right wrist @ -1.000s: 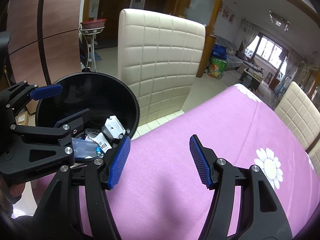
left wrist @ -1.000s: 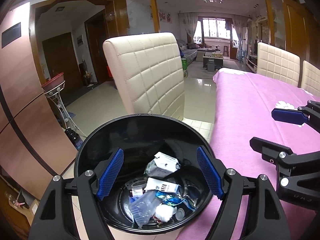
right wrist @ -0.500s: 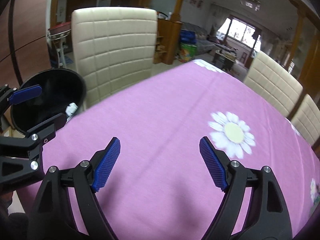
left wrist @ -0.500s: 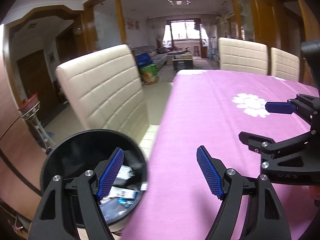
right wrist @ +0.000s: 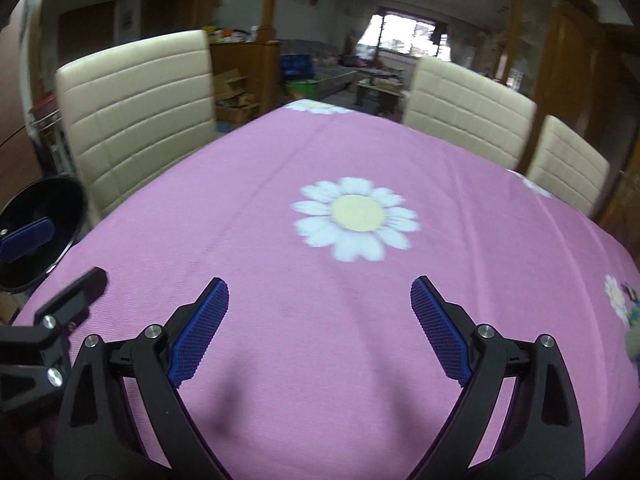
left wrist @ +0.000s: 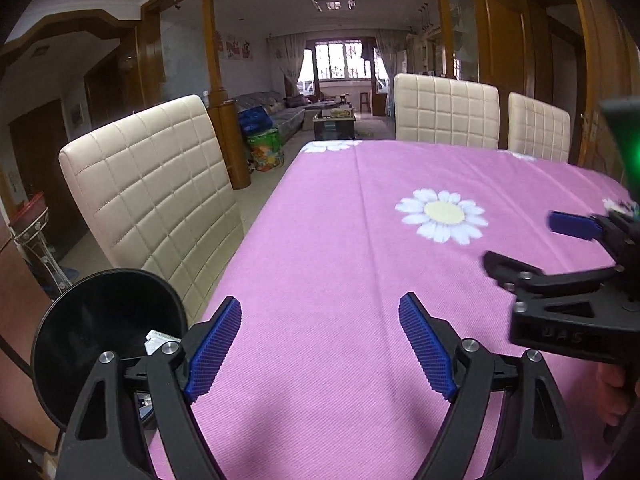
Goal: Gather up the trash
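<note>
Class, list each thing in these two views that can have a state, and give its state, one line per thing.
left gripper: open, empty, above the tablecloth.
right gripper: open, empty, above the tablecloth.
trash bin: uncovered, trash inside, beside the table.
tablecloth: spread flat.
chair: upright, at the table.

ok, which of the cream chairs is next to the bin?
The lone chair on the table's left side; the black bin sits at its base. The other two stand at the far edge.
</note>
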